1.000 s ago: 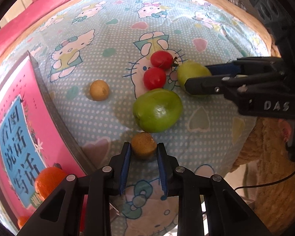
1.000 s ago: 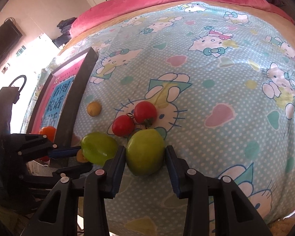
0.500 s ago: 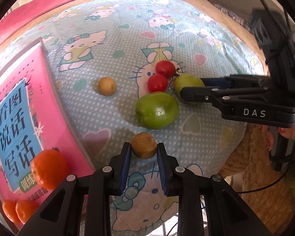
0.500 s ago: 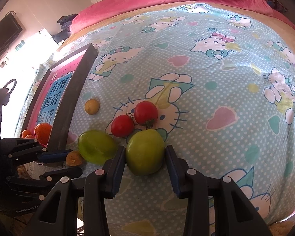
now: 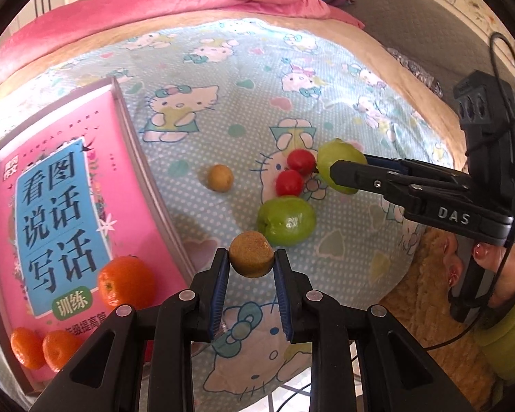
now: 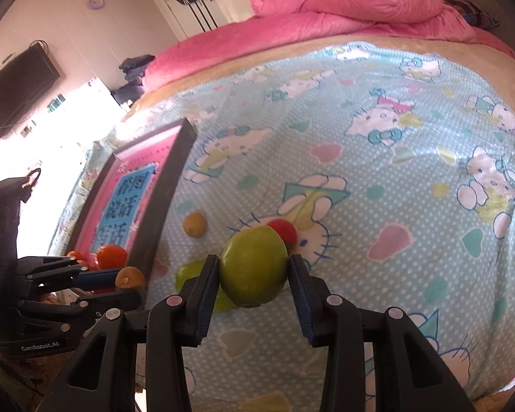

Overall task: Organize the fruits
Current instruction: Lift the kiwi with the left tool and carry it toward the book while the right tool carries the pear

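In the left wrist view my left gripper [image 5: 251, 261] is shut on a small brown round fruit [image 5: 251, 253], held above the patterned bedsheet [image 5: 223, 79]. From the right, my right gripper [image 5: 346, 170] reaches in, shut on a green fruit [image 5: 329, 156]. A second green fruit [image 5: 286, 219], two red tomatoes [image 5: 300, 160] and a small yellow-brown fruit [image 5: 220, 178] lie on the sheet. In the right wrist view the right gripper [image 6: 254, 274] clamps the green fruit [image 6: 254, 267], which hides most of a tomato [image 6: 285, 230]. The left gripper [image 6: 130, 285] is at lower left.
A pink box with a dark rim [image 5: 144, 185] lies at the left, with three oranges [image 5: 126, 281] on its near end. A pink duvet [image 6: 326, 7] is piled at the far side of the bed. A person's hand [image 5: 477, 267] holds the right gripper's handle at the bed edge.
Both grippers have risen with their fruit: the brown fruit and the right-hand green fruit have left the sheet. The left view has swung to show more of the pink box and its oranges.
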`<state>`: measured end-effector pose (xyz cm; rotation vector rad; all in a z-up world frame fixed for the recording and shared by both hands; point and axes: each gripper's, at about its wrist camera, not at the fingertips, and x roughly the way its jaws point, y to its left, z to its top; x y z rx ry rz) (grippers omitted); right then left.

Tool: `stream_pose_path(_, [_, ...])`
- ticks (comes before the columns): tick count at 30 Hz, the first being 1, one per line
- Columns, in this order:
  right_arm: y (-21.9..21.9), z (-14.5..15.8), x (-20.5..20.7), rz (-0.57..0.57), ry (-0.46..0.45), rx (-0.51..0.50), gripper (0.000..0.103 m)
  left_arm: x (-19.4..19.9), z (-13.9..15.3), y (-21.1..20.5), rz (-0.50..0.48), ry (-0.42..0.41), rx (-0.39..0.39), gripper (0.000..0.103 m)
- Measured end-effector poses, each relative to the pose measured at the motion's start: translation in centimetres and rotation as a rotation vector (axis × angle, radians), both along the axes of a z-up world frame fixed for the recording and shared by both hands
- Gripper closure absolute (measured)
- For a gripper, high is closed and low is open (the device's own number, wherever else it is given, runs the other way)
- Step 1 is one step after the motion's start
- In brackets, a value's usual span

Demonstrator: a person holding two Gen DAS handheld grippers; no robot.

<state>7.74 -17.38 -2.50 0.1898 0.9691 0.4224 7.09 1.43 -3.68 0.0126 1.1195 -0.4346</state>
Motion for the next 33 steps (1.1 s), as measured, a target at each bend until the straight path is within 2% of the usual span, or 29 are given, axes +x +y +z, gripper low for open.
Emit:
stream_pose_path(9, [2.6, 2.3, -1.6, 0.093, -0.120, 0.021, 0.062, -0.6, 0.7, 1.9, 0.068, -0.008, -0.013, 0.076])
stream_pose_path(21, [4.4, 2.8, -2.9, 0.143, -0.148, 0.073, 0.062, -1.1, 1.3, 3.3, 0.113, -0.024, -0.026, 0.076])
stream_pose_path(26, [5.2, 3.5, -3.7, 0.167, -0.188, 0.064, 0.062, -1.3, 1.5, 4.0, 0.133, -0.025, -0.032, 0.076])
stream_pose_path(33, [6.0, 3.6, -4.2, 0.188, -0.199, 0.056, 0.062, -1.3, 2.1, 5.3, 0.169, -0.042, -0.046, 0.076])
